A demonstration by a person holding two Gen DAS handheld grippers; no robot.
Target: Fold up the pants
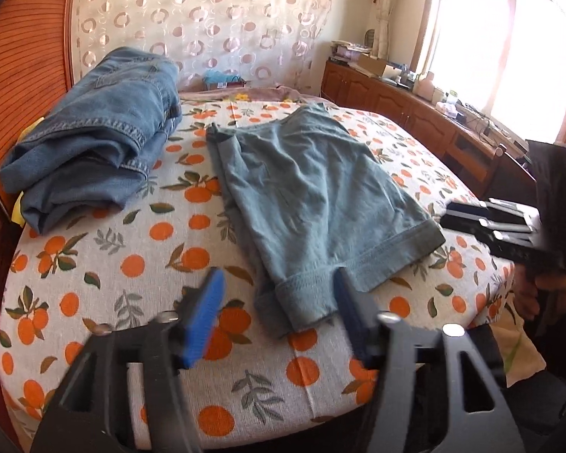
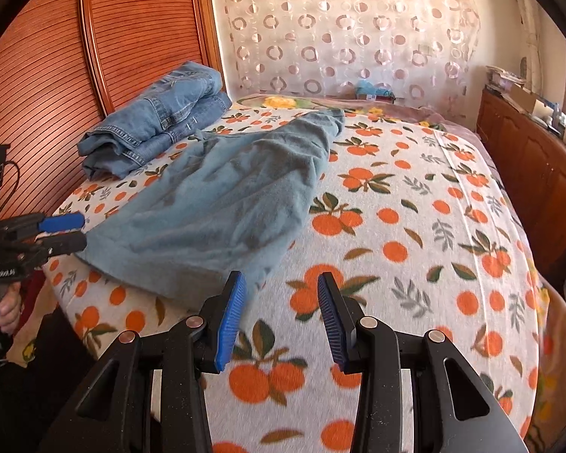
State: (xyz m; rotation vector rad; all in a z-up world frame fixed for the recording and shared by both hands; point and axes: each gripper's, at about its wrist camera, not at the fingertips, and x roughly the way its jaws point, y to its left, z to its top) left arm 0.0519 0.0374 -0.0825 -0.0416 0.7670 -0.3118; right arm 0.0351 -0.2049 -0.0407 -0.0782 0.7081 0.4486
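Note:
A pair of grey-blue pants (image 1: 309,196) lies flat on the bed, legs stacked, cuffs toward me. In the right wrist view the pants (image 2: 222,204) stretch from the near left edge to the bed's middle. My left gripper (image 1: 279,302) is open, its blue pads either side of the near cuff, just above it. It also shows at the left of the right wrist view (image 2: 77,232), by the cuff edge. My right gripper (image 2: 281,302) is open and empty over the bedspread beside the pants' near right corner. It shows in the left wrist view (image 1: 468,215) right of the far cuff.
A folded stack of blue jeans (image 1: 94,139) sits at the bed's far left by the wooden headboard (image 2: 94,37). The orange-print bedspread (image 2: 415,226) covers the bed. A wooden cabinet (image 1: 415,113) with clutter runs along the right under the window.

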